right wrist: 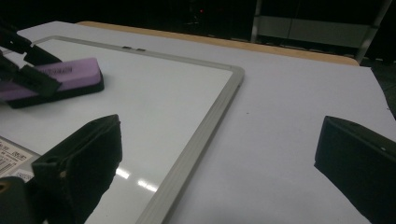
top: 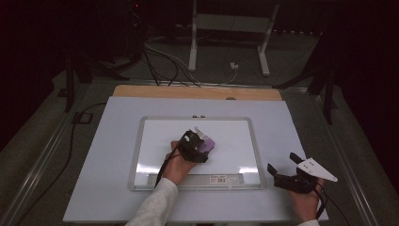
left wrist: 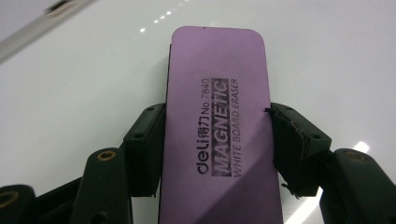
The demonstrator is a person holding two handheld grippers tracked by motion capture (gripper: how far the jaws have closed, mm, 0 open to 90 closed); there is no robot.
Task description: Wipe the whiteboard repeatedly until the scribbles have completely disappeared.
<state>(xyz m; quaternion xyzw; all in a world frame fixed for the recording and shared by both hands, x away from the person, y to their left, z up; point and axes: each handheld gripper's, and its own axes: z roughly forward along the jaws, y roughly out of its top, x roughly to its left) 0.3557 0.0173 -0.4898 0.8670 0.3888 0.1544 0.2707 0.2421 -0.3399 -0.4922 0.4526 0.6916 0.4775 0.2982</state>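
High view: a pale grey-white table top (top: 108, 155) carries a whiteboard (top: 235, 141) with a light metal frame, rounded corners and a labelled strip along its near edge; a wooden edge (top: 141, 91) shows beyond the table's far side. On the board's glossy white surface, left of its middle, lies the magnetic whiteboard eraser (top: 207, 145), held by the left gripper (top: 200, 141), whose hand and pale sleeve enter from the bottom. The right gripper (top: 282, 165), bearing its grey three-cornered plate, hovers off the board over the table near its right front corner, well apart from the eraser.

Left gripper view: the eraser (left wrist: 219, 121) is a long, flat block with rounded corners. Its upper face is purple and printed in dark letters "deli No.7840 MAGNETIC WHITE BOARD ERASER", and a black layer shows along its left side. It rests flat on the board, pointing away from the camera. The two black jaws press on its long sides, one on each, about halfway along its length, pinching it across its width.

Right gripper view: the right gripper (right wrist: 219, 154) has its jaws spread wide with nothing between them, above the board's right frame rail. The eraser (right wrist: 70, 77) appears at far left, purple over black, clamped in the left gripper's jaws.
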